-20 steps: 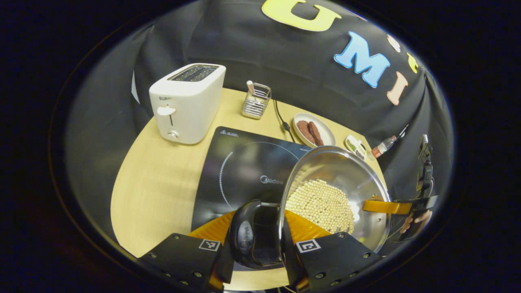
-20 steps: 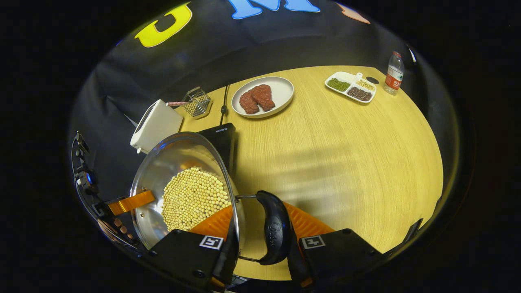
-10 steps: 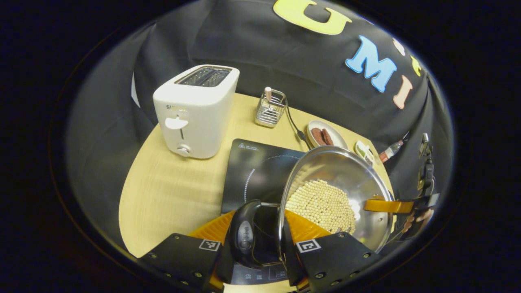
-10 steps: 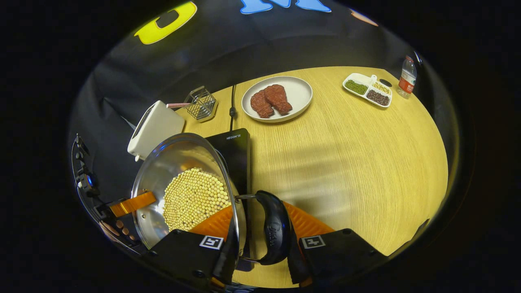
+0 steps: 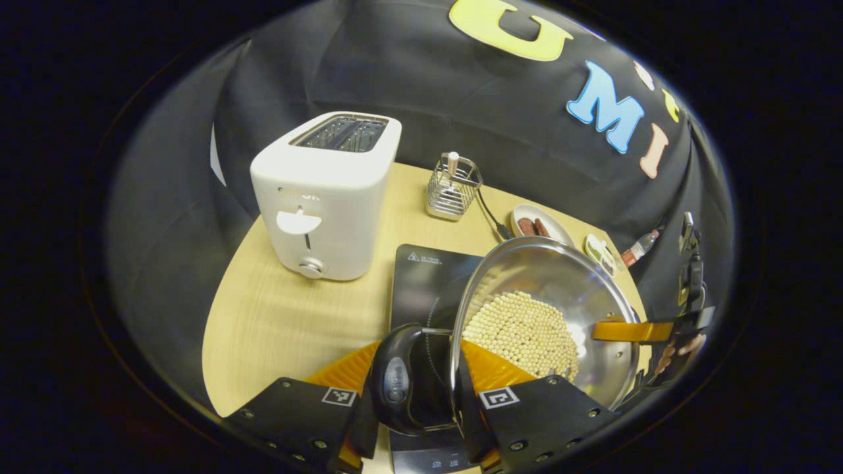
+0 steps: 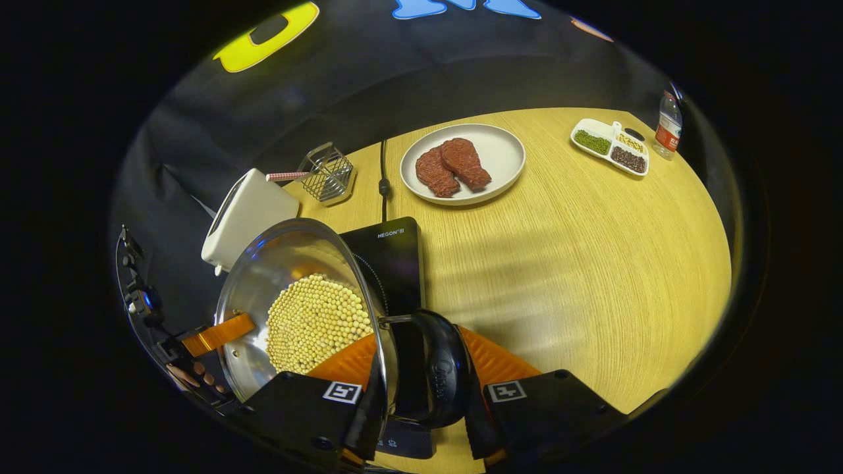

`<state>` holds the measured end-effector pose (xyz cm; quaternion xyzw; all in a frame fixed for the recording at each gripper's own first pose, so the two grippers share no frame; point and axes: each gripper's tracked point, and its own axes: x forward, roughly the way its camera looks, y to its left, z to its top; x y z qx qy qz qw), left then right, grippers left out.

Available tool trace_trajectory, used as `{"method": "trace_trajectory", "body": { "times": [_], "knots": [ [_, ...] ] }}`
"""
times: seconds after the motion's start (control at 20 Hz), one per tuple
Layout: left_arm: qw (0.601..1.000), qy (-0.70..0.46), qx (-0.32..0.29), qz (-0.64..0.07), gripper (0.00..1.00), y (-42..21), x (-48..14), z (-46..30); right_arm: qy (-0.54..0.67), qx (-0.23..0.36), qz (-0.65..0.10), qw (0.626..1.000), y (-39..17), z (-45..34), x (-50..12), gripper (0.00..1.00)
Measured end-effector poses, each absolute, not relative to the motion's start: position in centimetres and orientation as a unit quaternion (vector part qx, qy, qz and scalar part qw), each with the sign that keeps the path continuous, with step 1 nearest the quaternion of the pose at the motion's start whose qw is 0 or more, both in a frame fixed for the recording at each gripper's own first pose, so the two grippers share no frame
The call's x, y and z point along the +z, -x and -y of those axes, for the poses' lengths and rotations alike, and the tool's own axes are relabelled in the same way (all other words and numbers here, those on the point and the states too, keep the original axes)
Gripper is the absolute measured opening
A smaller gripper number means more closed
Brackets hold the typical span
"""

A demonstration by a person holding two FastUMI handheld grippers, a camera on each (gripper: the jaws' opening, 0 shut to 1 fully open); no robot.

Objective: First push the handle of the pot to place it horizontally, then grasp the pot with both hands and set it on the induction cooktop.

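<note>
Bean-filled steel pot (image 5: pixel 546 309) above cooktop (image 5: pixel 428 283)

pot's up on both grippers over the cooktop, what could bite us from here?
1. The pot holds loose beans; it hangs from two side handles, so uneven lowering by the left gripper or right gripper could tip it and spill them.
2. The toaster stands close beside the cooktop; drifting that way could knock it.
3. The pot seems toward the cooktop's near edge, so it may land off-centre.
</note>
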<state>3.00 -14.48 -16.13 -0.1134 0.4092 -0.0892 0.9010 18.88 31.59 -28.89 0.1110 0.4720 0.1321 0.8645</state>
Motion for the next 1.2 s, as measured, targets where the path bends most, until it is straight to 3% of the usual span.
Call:
{"method": "trace_trajectory", "body": {
  "times": [0.1, 0.15, 0.2, 0.25, 0.65, 0.8, 0.9, 0.95, 1.2],
  "knots": [
    [0.902, 0.113, -0.087, -0.408, 0.52, -3.0, -16.0, 14.4, -0.114, 0.134, -0.472, 0.864, -19.3, -32.1, -29.1, 0.55],
    [0.902, 0.111, -0.086, -0.408, 0.52, -3.1, -15.9, 14.3, -0.116, 0.135, -0.474, 0.863, -19.3, -32.2, -29.2, 0.51],
    [0.902, 0.108, -0.086, -0.408, 0.52, -3.2, -15.8, 14.1, -0.118, 0.136, -0.473, 0.863, -19.5, -32.3, -29.3, 0.58],
    [0.903, 0.108, -0.086, -0.407, 0.52, -3.3, -15.7, 14.0, -0.12, 0.136, -0.473, 0.862, -19.8, -32.4, -29.4, 0.51],
    [0.896, 0.117, -0.089, -0.418, 0.55, -2.7, -16.0, 14.3, -0.12, 0.142, -0.473, 0.861, -20.7, -32.6, -30.3, 0.52],
    [0.893, 0.115, -0.091, -0.426, 0.51, -2.6, -16.2, 14.4, -0.12, 0.142, -0.475, 0.86, -20.6, -32.6, -30.3, 0.57],
    [0.89, 0.104, -0.093, -0.434, 0.57, -2.2, -16.3, 14.3, -0.121, 0.143, -0.476, 0.86, -20.6, -32.6, -30.3, 0.53],
    [0.889, 0.105, -0.091, -0.436, 0.57, -2.2, -16.4, 14.3, -0.121, 0.142, -0.474, 0.861, -20.7, -32.6, -30.3, 0.58],
    [0.886, 0.09, -0.082, -0.447, 0.61, -1.7, -16.6, 14.1, -0.127, 0.137, -0.482, 0.856, -20.6, -32.6, -30.4, 0.57]
  ]
}}
